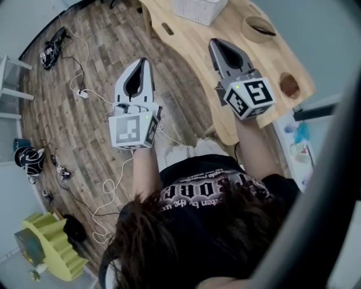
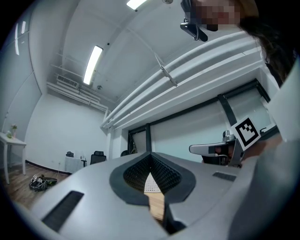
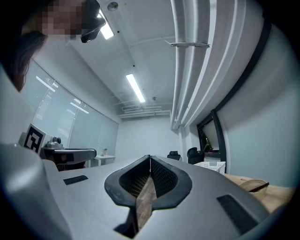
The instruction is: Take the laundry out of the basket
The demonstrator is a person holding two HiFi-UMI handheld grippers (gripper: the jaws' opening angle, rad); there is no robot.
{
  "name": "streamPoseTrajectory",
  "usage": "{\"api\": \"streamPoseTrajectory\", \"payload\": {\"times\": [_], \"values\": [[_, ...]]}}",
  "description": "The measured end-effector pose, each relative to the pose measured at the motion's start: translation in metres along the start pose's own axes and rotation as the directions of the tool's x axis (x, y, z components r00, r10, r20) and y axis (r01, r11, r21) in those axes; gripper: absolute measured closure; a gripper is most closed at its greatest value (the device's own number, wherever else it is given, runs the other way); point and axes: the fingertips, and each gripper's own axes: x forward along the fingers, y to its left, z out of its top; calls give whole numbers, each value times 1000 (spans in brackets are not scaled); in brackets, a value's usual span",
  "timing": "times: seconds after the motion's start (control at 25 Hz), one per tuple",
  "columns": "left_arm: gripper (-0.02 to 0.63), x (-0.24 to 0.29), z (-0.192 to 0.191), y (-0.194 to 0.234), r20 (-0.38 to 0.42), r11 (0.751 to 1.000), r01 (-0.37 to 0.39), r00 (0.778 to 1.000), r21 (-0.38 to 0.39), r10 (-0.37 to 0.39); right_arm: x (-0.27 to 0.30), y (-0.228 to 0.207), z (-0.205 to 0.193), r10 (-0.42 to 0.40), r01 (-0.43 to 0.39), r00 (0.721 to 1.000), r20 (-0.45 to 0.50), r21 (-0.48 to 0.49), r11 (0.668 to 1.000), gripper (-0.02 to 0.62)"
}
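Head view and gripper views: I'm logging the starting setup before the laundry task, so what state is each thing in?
Left grey two-jaw gripper: jaws shut, nothing between them.
Right grey two-jaw gripper: jaws shut, empty.
White perforated plastic basket: upright on the light wooden table, untouched, contents not visible.
Round wooden bowl: upright on the table.

Basket (image 1: 198,10) sits on table (image 1: 189,48), bowl (image 1: 258,28) to its right.
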Motion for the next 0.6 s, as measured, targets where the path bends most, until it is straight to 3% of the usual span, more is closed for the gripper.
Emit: {"api": "streamPoseTrajectory", "payload": {"times": [0.36, 0.6], "values": [[604, 56, -7, 48, -19, 998, 63, 998, -14, -63, 52, -16, -27, -91, 91, 995, -34, 13, 996, 566], [604, 106, -22, 68, 30, 980, 197, 980, -32, -196, 88, -40, -37, -192, 192, 981, -20, -2, 981, 566]]}}
